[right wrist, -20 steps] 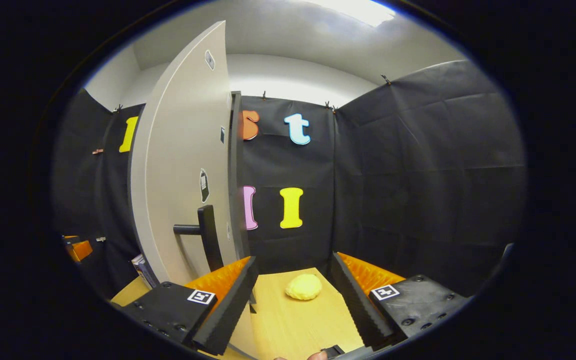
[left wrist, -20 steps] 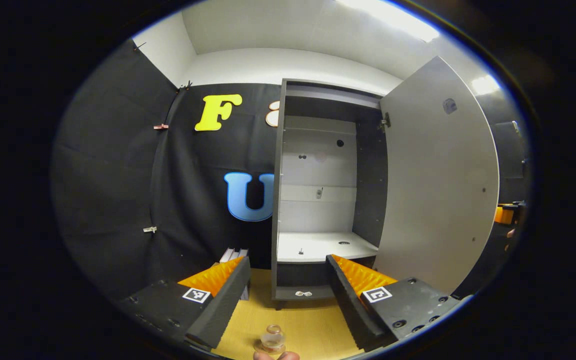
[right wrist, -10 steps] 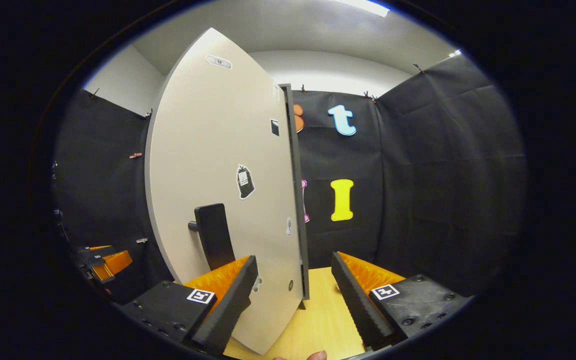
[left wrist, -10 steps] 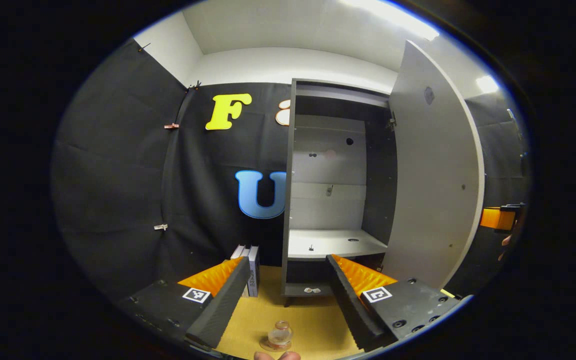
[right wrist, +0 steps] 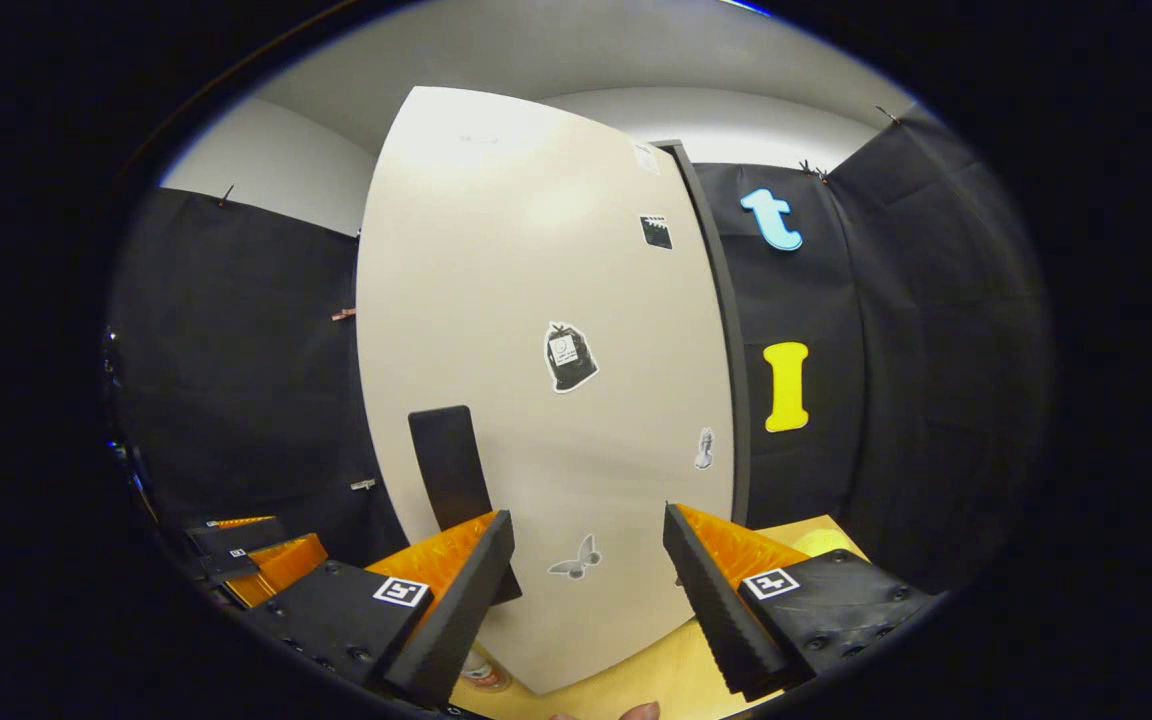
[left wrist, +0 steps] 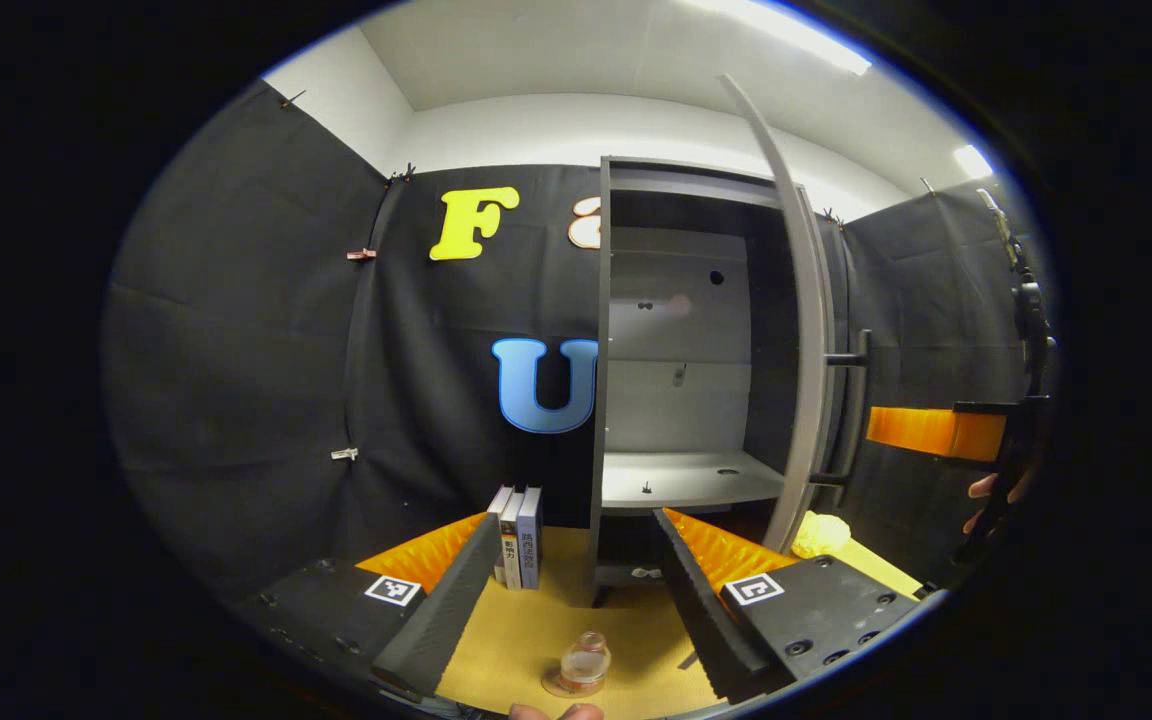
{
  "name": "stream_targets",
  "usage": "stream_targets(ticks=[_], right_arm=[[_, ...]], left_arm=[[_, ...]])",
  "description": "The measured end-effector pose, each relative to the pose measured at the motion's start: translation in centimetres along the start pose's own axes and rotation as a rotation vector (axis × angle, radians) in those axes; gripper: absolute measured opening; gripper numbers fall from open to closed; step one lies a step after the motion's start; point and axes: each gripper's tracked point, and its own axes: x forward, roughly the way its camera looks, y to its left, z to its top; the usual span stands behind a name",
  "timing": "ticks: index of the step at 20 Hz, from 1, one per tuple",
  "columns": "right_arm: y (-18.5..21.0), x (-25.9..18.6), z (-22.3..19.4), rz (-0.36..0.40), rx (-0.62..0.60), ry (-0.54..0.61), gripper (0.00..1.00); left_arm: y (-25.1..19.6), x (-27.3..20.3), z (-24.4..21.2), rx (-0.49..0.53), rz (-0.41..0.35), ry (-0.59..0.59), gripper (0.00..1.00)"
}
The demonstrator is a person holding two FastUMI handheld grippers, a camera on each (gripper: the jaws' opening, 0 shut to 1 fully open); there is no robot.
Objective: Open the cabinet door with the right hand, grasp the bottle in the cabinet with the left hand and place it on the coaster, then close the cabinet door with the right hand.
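On the wooden surface (left wrist: 636, 625) below the left hand-held gripper (left wrist: 576, 575), jaws apart and empty, bottle (left wrist: 584, 662) stands upright on coaster (left wrist: 554, 685). Cabinet (left wrist: 681, 340) shelves bare, door (left wrist: 804, 330) part open. Right hand-held gripper (right wrist: 586, 580) faces door front (right wrist: 546, 380), jaws apart, left finger (right wrist: 456, 590) near handle (right wrist: 446, 465). Books (left wrist: 518, 535) stand beside cabinet
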Motion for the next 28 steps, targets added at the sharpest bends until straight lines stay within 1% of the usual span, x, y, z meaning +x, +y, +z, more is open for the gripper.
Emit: stream_targets(ticks=[3,4,5,6,9,10,13,14,15,16,23,28], right_arm=[[-0.3,0.0,-0.6,-0.010,0.006,0.010,0.98],[-0.4,0.0,-0.7,-0.018,0.004,0.013,0.98],[-0.8,-0.1,-0.8,-0.029,0.000,0.015,0.98],[-1.2,-0.1,-0.8,-0.039,-0.005,0.013,0.98],[-2.1,-0.6,-0.8,-0.069,-0.036,0.004,0.98],[-2.2,-0.8,-0.9,-0.079,-0.045,0.002,0.98],[-3.0,-1.6,-0.8,-0.116,-0.084,-0.012,0.98],[-3.3,-1.8,-0.7,-0.130,-0.095,-0.017,0.98],[-3.6,-2.0,-0.6,-0.140,-0.101,-0.021,0.98],[-3.8,-2.2,-0.6,-0.152,-0.106,-0.025,0.98],[-5.8,-3.7,-0.4,-0.228,-0.097,-0.040,0.98],[-6.5,-3.9,-0.2,-0.248,-0.084,-0.050,0.98]], left_arm=[[0.1,0.0,0.3,-0.008,-0.003,-0.003,0.93],[0.0,0.1,0.4,-0.006,-0.005,-0.003,0.95],[-0.1,0.2,0.4,-0.002,-0.007,-0.003,0.92],[-0.2,0.1,0.5,0.001,-0.009,-0.003,0.93],[-0.6,0.4,0.7,-0.009,-0.019,-0.009,0.93],[-0.7,0.7,0.8,-0.011,-0.023,-0.010,0.95],[-1.5,0.9,1.3,0.010,-0.036,-0.016,0.95],[-1.9,0.8,1.5,0.018,-0.041,-0.019,0.92],[-2.4,0.6,1.4,0.023,-0.049,-0.022,0.92],[-2.8,0.7,1.5,0.023,-0.059,-0.025,0.94],[-4.1,0.5,1.2,0.028,-0.085,-0.019,0.95],[-4.1,0.5,0.8,0.020,-0.086,-0.008,0.95]])
